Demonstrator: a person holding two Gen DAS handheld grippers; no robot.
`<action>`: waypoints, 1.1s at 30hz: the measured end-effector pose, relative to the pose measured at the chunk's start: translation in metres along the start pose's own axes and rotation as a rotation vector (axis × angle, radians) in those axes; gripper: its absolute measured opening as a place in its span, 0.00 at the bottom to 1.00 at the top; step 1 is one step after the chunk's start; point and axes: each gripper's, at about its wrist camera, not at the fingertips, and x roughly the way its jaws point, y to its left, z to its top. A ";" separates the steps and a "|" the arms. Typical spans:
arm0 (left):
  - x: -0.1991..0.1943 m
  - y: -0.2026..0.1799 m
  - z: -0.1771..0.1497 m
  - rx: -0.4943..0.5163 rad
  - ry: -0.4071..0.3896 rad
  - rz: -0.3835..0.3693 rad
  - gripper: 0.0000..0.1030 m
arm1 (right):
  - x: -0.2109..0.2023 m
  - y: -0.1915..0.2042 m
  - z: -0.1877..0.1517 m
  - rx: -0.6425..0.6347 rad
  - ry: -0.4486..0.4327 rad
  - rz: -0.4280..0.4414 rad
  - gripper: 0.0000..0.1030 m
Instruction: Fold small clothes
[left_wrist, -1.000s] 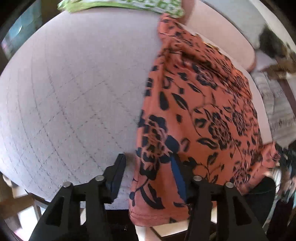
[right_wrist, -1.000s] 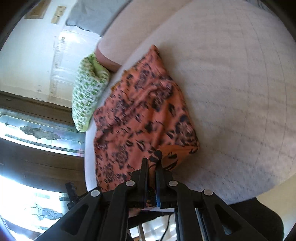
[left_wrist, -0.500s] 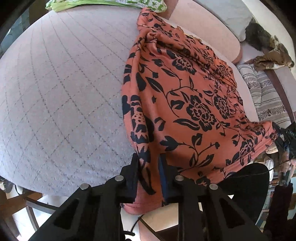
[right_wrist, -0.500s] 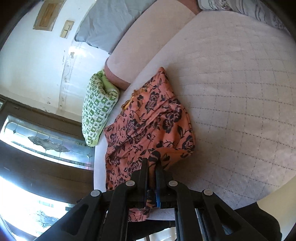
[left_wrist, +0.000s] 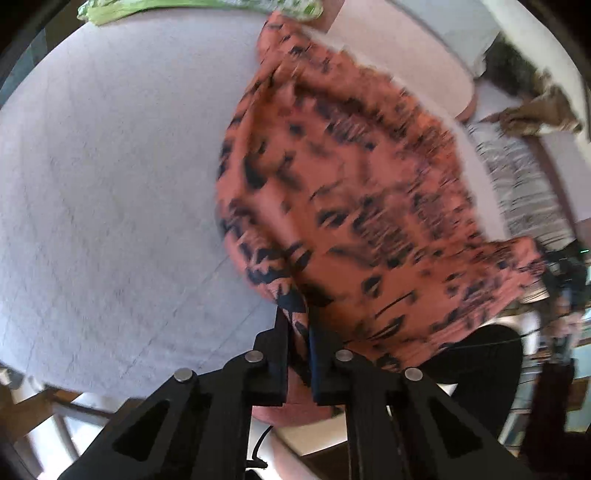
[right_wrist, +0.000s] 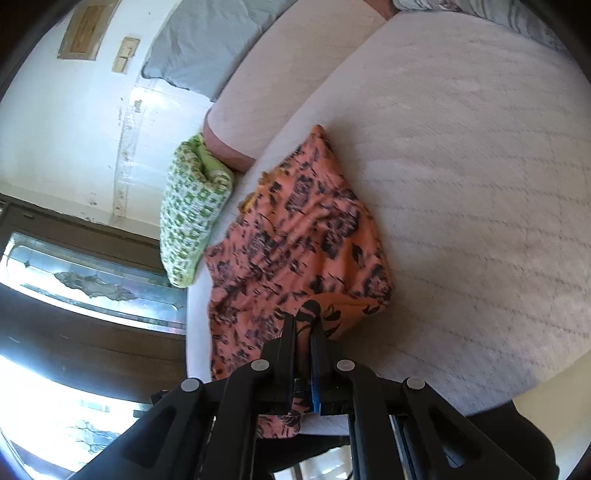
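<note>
An orange garment with a black flower print lies on a pale quilted mattress, bunched and partly lifted at its near edge. My left gripper is shut on the garment's near left corner, with cloth pinched between the black fingers. In the right wrist view the same garment spreads toward a green pillow, and my right gripper is shut on its other near corner. The left view is blurred.
A green and white checked pillow lies beside the garment. A pink bolster and a grey pillow line the far side. A striped cloth lies at the right. The mattress stretches wide to the right.
My left gripper's jaws closed from wide apart onto the garment's corner. The cloth is pulled up and bunched. My right gripper, still clamped on its corner, has risen a little.
</note>
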 end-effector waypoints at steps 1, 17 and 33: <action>-0.007 -0.002 0.007 -0.005 -0.016 -0.036 0.08 | 0.001 0.003 0.007 -0.004 -0.003 0.002 0.07; 0.041 0.024 0.298 -0.221 -0.171 0.015 0.16 | 0.122 -0.005 0.227 0.208 -0.144 -0.049 0.13; 0.033 -0.026 0.156 -0.492 -0.664 0.301 0.67 | 0.208 0.099 0.118 -0.343 0.102 -0.147 0.20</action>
